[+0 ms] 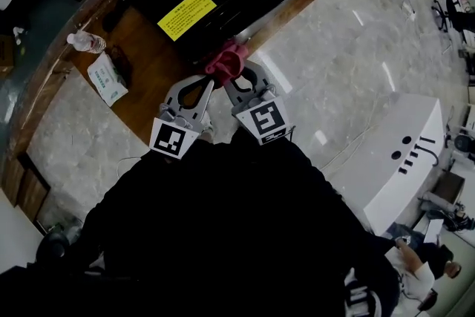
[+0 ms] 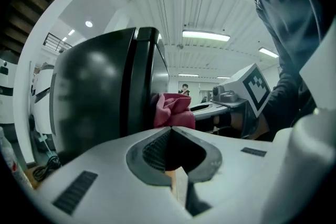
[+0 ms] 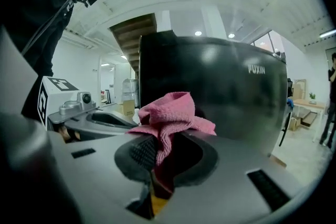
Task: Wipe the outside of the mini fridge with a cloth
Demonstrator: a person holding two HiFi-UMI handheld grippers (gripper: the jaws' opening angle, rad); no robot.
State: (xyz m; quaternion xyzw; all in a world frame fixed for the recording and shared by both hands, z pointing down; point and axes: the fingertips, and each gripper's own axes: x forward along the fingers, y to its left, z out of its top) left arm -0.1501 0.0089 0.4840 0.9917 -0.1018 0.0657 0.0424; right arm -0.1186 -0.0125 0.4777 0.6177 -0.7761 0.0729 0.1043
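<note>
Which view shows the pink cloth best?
Right gripper view: the cloth fills the centre, pinched in the right claw in front of the fridge. The head view shows only a small pink bunch; the left gripper view shows part of it beside the fridge's edge.

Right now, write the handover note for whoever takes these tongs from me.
Left tongs: shut, empty, beside the right.
Right tongs: shut on the crumpled pink terry cloth.
The glossy black mini fridge stands on the brown wooden surface. The cloth is up at its near edge, apparently touching.
Done: cloth gripped and at the fridge. How much is already wiped cannot be told.
Left: wipe the outer faces.
</note>
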